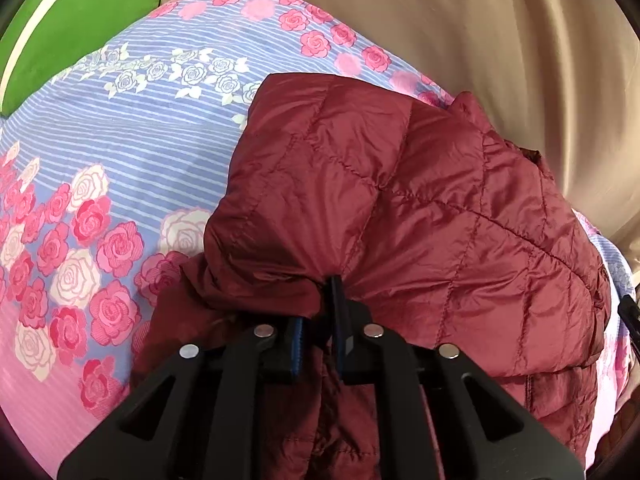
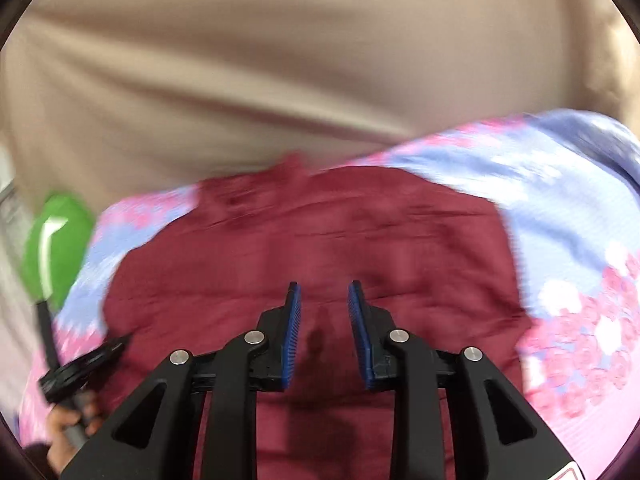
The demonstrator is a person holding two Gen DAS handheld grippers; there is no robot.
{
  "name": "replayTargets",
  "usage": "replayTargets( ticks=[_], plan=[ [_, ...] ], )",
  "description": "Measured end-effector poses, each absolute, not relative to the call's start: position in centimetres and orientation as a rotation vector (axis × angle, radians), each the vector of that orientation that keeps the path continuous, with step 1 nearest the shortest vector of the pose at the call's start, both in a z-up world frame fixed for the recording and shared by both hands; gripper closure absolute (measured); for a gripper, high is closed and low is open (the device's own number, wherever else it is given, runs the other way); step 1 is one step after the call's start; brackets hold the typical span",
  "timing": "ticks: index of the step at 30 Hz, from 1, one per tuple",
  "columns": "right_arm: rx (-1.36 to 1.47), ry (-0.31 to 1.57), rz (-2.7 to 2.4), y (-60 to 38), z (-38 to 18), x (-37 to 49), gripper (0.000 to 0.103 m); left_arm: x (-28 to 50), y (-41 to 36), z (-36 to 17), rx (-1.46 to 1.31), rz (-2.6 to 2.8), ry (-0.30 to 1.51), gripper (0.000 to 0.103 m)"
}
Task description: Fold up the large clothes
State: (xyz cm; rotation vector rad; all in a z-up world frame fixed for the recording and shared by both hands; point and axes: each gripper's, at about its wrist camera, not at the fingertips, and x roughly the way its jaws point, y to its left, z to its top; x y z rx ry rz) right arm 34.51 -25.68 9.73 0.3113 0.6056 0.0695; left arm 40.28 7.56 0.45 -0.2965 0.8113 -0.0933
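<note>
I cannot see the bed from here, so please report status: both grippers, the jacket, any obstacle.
Left gripper shut on jacket fabric. Right gripper open above jacket, nothing between pads. Jacket partly folded on flowered bedsheet. Nothing in the way.

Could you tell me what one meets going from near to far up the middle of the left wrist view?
Left gripper, jaws pinching the maroon quilted jacket → floral bedsheet → beige curtain.

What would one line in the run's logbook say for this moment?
left gripper: shut on maroon jacket | right gripper: open above jacket | surface: floral sheet
</note>
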Motion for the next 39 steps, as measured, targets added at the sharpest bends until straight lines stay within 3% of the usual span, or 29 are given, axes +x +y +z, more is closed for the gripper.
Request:
replayTargets(
  ticks=[8,10,19,22,29,34,39],
  plan=[
    [0.044,0.737,0.233,-13.7,6.0,38.0,0.077,39.6,8.7,0.3,-0.37,-0.11,0.797,0.087],
    [0.039,0.737,0.218,-14.4,5.1,38.4,0.085,39.7,9.1,0.2,-0.392,-0.116,0.796,0.086],
    [0.234,0.736,-0.061,-29.8,3.9,35.4,0.089,39.8,9.6,-0.1,-0.45,-0.124,0.784,0.086],
    [0.27,0.726,-0.182,-33.1,4.6,33.7,0.076,39.6,9.5,0.2,-0.424,-0.084,0.784,0.086],
    [0.24,0.663,-0.035,-30.4,7.5,32.6,0.076,39.4,8.8,0.8,-0.292,0.026,0.809,0.086],
    [0.176,0.777,-0.075,-28.7,3.8,37.6,0.084,39.6,9.0,0.5,-0.279,0.038,0.813,0.086],
    [0.188,0.806,-0.079,-29.2,2.5,38.6,0.084,40.0,8.3,0.5,-0.223,0.053,0.819,0.085]
  ],
)
